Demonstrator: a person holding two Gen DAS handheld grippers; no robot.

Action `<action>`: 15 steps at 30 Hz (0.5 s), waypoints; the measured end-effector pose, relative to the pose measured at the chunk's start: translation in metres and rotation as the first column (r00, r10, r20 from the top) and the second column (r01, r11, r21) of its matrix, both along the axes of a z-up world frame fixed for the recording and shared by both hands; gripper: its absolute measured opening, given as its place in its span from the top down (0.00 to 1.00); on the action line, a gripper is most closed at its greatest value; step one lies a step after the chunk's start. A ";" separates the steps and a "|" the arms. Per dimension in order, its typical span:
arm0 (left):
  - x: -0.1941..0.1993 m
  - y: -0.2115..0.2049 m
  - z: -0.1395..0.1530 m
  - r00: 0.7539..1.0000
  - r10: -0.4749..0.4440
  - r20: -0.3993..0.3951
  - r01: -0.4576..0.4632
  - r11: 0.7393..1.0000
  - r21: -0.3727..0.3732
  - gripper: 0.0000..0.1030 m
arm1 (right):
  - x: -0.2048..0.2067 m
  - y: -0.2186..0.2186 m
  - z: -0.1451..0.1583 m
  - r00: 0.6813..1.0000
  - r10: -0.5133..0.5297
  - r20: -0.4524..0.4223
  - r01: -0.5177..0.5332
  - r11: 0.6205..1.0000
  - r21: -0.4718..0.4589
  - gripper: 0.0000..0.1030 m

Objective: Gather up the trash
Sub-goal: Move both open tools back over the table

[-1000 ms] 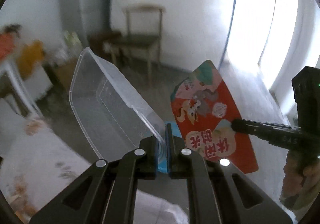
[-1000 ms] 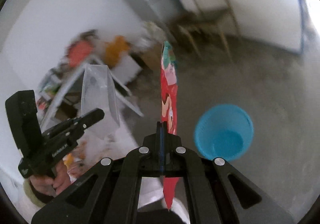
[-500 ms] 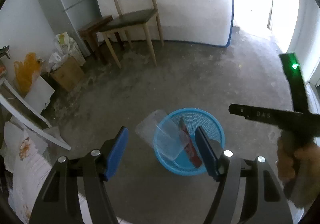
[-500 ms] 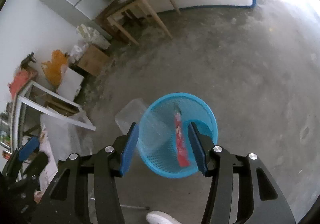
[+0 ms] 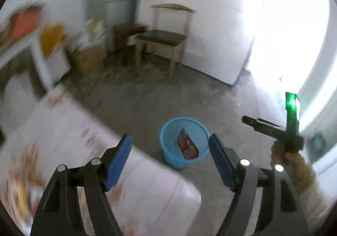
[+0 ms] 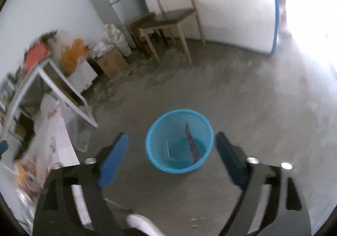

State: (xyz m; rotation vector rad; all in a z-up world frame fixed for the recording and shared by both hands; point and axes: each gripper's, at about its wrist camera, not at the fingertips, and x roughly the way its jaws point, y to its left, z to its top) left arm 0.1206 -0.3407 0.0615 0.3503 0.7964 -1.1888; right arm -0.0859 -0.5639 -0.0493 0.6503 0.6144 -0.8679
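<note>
Both claws were empty w/ jaws opening: left claw [image 5: 169, 161] and right claw [image 6: 171, 159] hung above the blue basket [image 6: 179, 117] on the floor. The red wrapper [image 5: 187, 146] leaned inside it; a clear container [image 6: 168, 147] seemed to lie in there too, though faint. Judgement: drop step looked done. Best next: lift clear w/o clipping the basket rim, then swing toward 9 o'clock for more trash.

Concrete floor [image 6: 242, 93], gritty. White-clothed bench [image 5: 88, 141] at 8 o'clock in left view, blurred. Wooden chair [image 6: 172, 17] at 12, cardboard box [image 6: 112, 61] at 10.
</note>
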 end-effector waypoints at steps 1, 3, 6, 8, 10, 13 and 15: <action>0.003 0.021 0.001 0.998 0.048 -0.029 -0.048 0.999 0.002 0.28 | 0.001 0.010 0.005 1.000 0.012 -0.015 -0.012 0.999 -0.036 0.08; 0.018 0.073 -0.004 0.980 0.181 -0.086 -0.179 0.983 0.034 0.20 | 0.008 0.035 0.023 0.996 -0.016 -0.088 0.002 0.987 -0.159 0.07; 0.031 0.154 -0.011 0.925 0.363 -0.113 -0.356 0.931 0.081 0.17 | 0.021 0.070 0.040 0.987 0.028 -0.156 -0.071 0.959 -0.275 0.07; 0.032 0.208 -0.013 0.880 0.464 -0.099 -0.458 0.886 0.076 0.16 | 0.032 0.091 0.049 0.979 0.118 -0.169 -0.166 0.936 -0.310 0.07; 0.027 0.256 -0.014 0.829 0.551 -0.097 -0.548 0.834 0.061 0.11 | 0.044 0.115 0.060 0.961 0.236 -0.145 -0.272 0.904 -0.330 0.07; 0.019 0.310 -0.016 0.749 0.654 -0.106 -0.656 0.755 0.016 0.05 | 0.057 0.148 0.076 0.920 0.389 -0.054 -0.381 0.853 -0.356 0.07; 0.012 0.343 -0.022 0.697 0.707 -0.120 -0.713 0.701 -0.011 0.05 | 0.064 0.167 0.082 0.864 0.503 0.026 -0.461 0.811 -0.360 0.07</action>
